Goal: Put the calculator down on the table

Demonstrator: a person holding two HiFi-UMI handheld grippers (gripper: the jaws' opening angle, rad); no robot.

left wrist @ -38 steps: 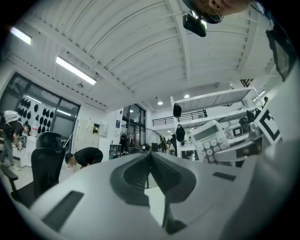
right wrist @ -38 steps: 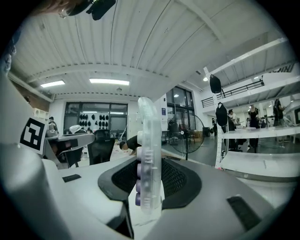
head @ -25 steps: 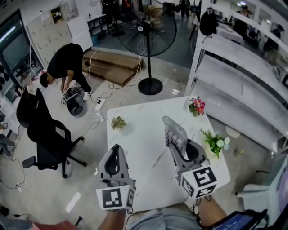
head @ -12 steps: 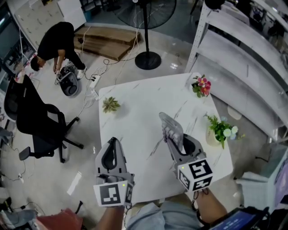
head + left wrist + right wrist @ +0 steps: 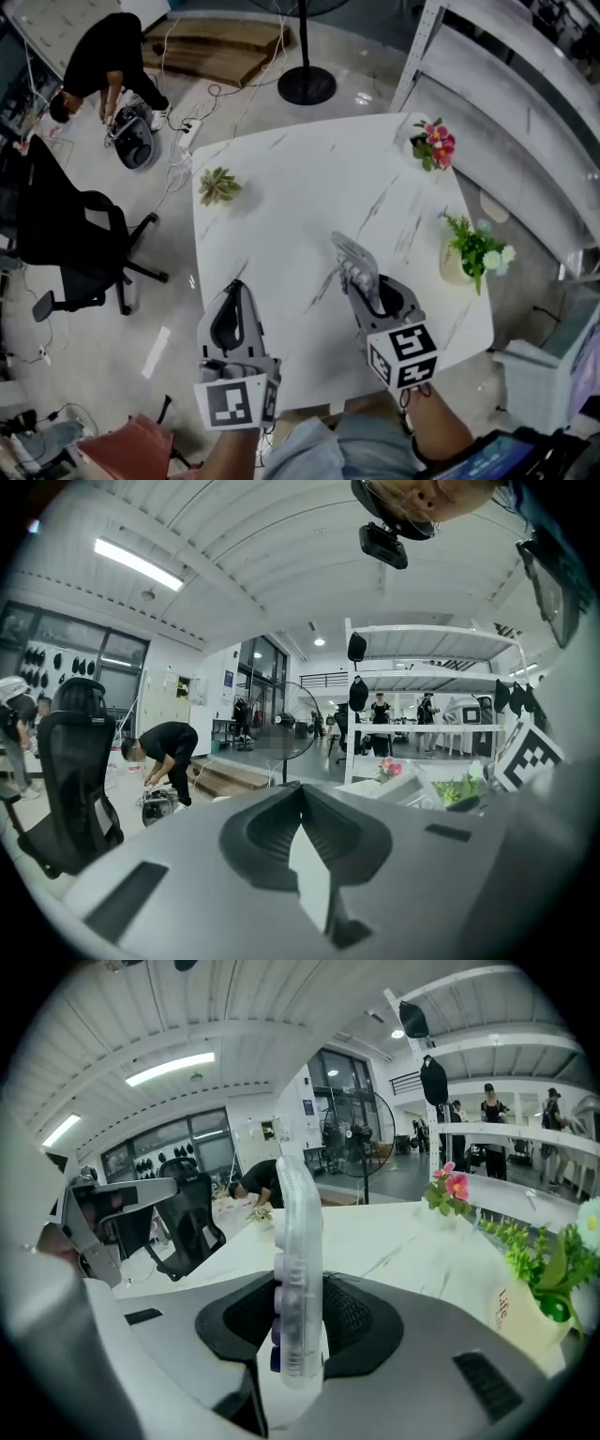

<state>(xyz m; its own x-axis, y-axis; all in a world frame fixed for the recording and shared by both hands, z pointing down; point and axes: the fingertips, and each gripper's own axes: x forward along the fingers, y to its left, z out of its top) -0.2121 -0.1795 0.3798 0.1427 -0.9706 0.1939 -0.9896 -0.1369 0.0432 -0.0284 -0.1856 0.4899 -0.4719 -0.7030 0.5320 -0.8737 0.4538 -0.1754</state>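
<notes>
Right claw [image 5: 300,1290] grips the one calculator [image 5: 298,1213] over one table [image 5: 281,187]; left claw [image 5: 300,787] closed, empty.

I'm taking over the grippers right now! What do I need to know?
Right gripper: shut on the calculator, held edge-on, keys facing left.
Left gripper: shut, empty, at the table's near edge.
Calculator: over the white marble table, not laid down yet.
Done: calculator picked up and brought over the table.
Left: lower it onto the bare tabletop, open the jaws, pull away.
</notes>
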